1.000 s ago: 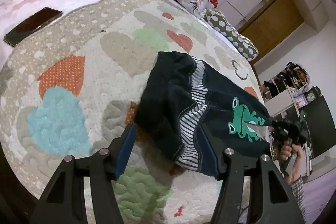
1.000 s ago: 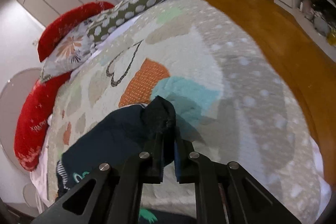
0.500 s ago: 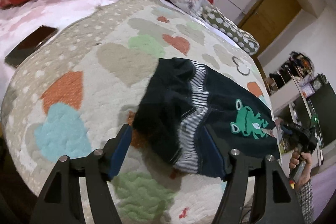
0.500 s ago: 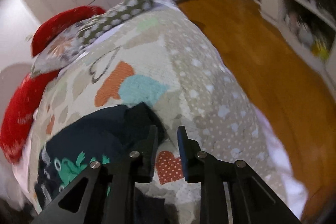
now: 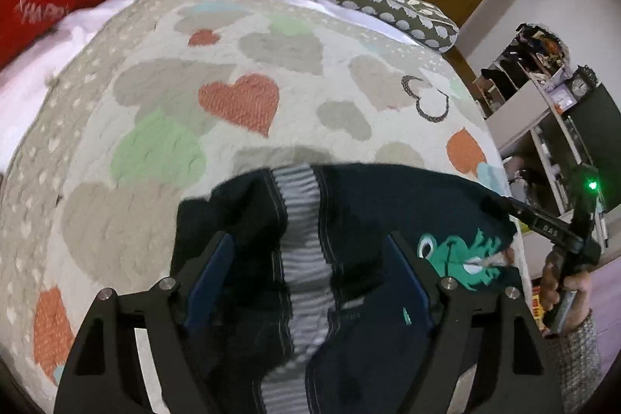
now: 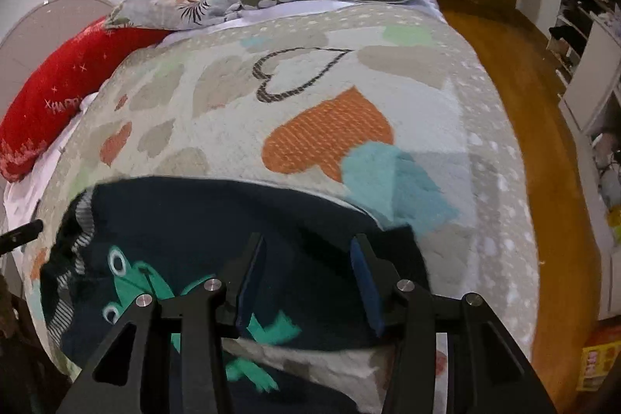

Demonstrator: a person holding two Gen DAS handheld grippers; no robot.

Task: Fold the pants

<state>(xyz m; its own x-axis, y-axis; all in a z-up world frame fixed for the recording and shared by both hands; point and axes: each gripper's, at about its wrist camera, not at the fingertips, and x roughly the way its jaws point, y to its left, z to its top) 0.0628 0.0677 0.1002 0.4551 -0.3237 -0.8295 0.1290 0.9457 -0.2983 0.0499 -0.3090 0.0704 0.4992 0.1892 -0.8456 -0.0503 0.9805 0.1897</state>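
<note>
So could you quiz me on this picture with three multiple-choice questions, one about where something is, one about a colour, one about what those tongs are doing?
1. Where do the pants lie?
A. on the heart-patterned quilt
B. on the wooden floor
C. on the red pillow

2. What colour is the frog print on the pants?
A. orange
B. green
C. white

3. How do the right tongs stand?
A. shut on the pants
B. shut on a pillow
C. open above the pants

Answers: 1 A, the dark fabric is spread on the quilt; 2 B, the frog is green with white eyes; 3 C, a wide gap shows between the blue pads.
</note>
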